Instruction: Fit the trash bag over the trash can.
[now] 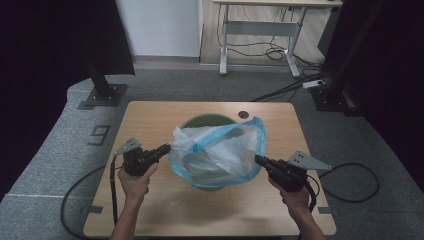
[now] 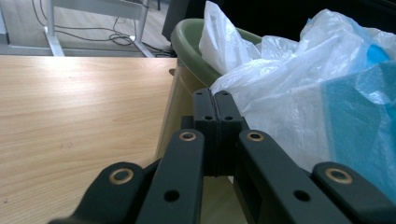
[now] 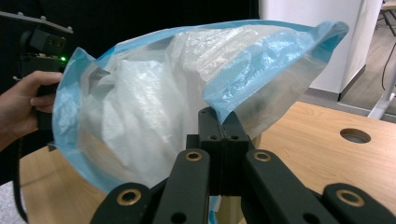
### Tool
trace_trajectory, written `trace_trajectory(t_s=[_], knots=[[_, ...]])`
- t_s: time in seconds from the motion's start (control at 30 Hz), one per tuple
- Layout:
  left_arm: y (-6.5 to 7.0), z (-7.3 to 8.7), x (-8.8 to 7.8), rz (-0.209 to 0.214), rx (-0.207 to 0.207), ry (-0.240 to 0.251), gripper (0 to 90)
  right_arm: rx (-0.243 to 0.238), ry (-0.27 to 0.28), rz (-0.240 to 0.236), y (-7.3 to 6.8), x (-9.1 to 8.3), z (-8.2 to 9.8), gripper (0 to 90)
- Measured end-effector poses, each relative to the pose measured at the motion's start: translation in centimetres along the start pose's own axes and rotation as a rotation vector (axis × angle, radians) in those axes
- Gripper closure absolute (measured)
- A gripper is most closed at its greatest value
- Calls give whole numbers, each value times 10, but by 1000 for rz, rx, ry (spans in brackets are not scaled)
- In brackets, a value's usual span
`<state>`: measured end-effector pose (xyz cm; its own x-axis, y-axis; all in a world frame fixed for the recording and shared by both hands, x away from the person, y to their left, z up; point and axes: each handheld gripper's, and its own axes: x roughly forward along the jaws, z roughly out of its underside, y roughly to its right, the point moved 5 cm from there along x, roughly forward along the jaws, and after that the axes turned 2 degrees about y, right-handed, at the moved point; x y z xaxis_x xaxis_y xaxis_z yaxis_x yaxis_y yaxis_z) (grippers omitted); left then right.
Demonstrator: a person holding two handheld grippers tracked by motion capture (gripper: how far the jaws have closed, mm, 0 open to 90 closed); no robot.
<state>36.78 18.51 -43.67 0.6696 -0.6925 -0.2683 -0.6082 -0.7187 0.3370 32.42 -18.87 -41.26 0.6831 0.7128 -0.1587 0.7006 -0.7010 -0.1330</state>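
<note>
A: On the wooden table (image 1: 165, 210) stands 1 green bin (image 1: 202, 120), and over its mouth 1 blue-edged plastic bag (image 1: 220, 150) is stretched between 2 grippers.

B: How do the jaws stand?

A: The left gripper (image 1: 166, 148) has its pads pressed together on the bag's left edge; the right gripper (image 1: 258, 160) is likewise clamped on the right edge, the film caught between its pads.

B: What could go wrong?

A: In my judgement, the thin film could tear or slip from a pinch if the hands pull further apart. The light bin might also tip or slide if the bag drags on its rim.

B: The count?

A: 1 table, 1 bin, 1 bag, 2 grippers.
</note>
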Motion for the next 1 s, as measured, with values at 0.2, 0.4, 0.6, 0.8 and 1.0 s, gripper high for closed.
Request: trace_trajectory(t_s=[0.2, 0.4, 0.6, 0.8, 1.0], knots=[[-8, -2, 9, -15, -11, -15, 899, -11, -33, 44, 16, 14, 5, 892], [-16, -2, 21, -21, -32, -36, 898, 27, -93, 82, 35, 31, 20, 893], [-22, 1, 31, -24, -47, -52, 899, 60, -148, 102, 47, 48, 41, 893], [-24, 4, 37, -18, -56, -69, 899, 112, -201, 81, 53, 64, 64, 893], [-23, 8, 41, -13, -57, -87, 898, 110, -241, 52, 43, 76, 79, 893]])
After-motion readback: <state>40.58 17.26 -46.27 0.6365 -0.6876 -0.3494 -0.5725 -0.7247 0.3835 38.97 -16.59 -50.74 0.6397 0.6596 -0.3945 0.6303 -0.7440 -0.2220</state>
